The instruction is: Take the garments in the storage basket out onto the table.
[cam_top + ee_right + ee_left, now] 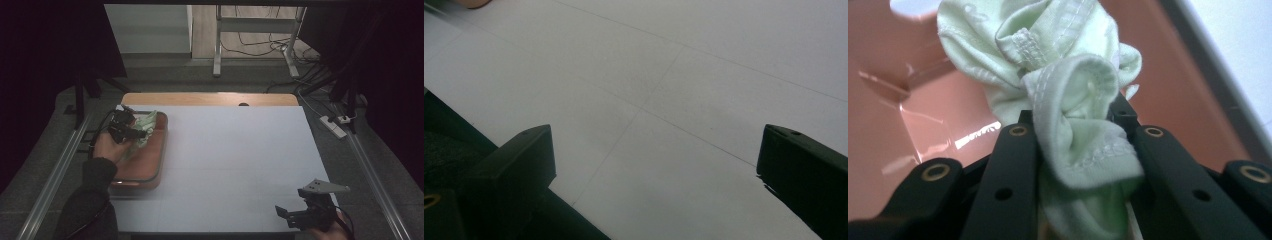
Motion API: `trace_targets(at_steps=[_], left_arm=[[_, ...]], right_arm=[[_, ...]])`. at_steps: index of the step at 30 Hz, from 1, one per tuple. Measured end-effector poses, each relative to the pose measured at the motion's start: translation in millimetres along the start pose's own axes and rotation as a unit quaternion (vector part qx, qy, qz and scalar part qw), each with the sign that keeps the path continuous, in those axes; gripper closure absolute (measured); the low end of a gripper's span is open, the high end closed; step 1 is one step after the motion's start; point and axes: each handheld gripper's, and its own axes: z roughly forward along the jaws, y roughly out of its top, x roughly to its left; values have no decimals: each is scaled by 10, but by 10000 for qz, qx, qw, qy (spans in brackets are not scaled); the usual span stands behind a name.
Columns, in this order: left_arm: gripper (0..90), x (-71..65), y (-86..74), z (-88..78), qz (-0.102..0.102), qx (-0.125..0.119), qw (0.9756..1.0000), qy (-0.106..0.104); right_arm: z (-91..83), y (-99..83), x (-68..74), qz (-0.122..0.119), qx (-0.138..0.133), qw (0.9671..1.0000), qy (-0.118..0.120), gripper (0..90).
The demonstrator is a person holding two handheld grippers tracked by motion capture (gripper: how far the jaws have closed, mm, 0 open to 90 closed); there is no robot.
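A crumpled pale green cloth (1068, 75) with stitched hems bunches between my left gripper's (1075, 122) black jaws, which are shut on it above the pink bin's floor. In the high view the left gripper (134, 131) holds the pale green cloth (148, 122) over the pink bin (150, 172) at the table's left side. My right gripper (287, 216) rests near the front right corner of the white table (235, 150). Its jaws stand wide apart over the bare white table (664, 100), nothing between them; the right gripper (656, 165) is open.
Metal rails (55, 172) run along both sides of the table. A power strip (334, 125) and cables lie on the floor at the right. A table frame (218, 45) stands beyond the far edge.
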Motion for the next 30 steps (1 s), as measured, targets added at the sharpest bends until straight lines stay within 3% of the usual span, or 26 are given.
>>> trace_targets(at_steps=[14, 30], left_arm=[[734, -198, 95, -261, 210, -271, 9992, -198], [732, -540, 225, -443, 603, -543, 9953, -525]], right_arm=[[-9, -3, -7, 48, -40, 10000, 22, 24], [-17, -8, -25, 85, -101, 9998, 133, 23]])
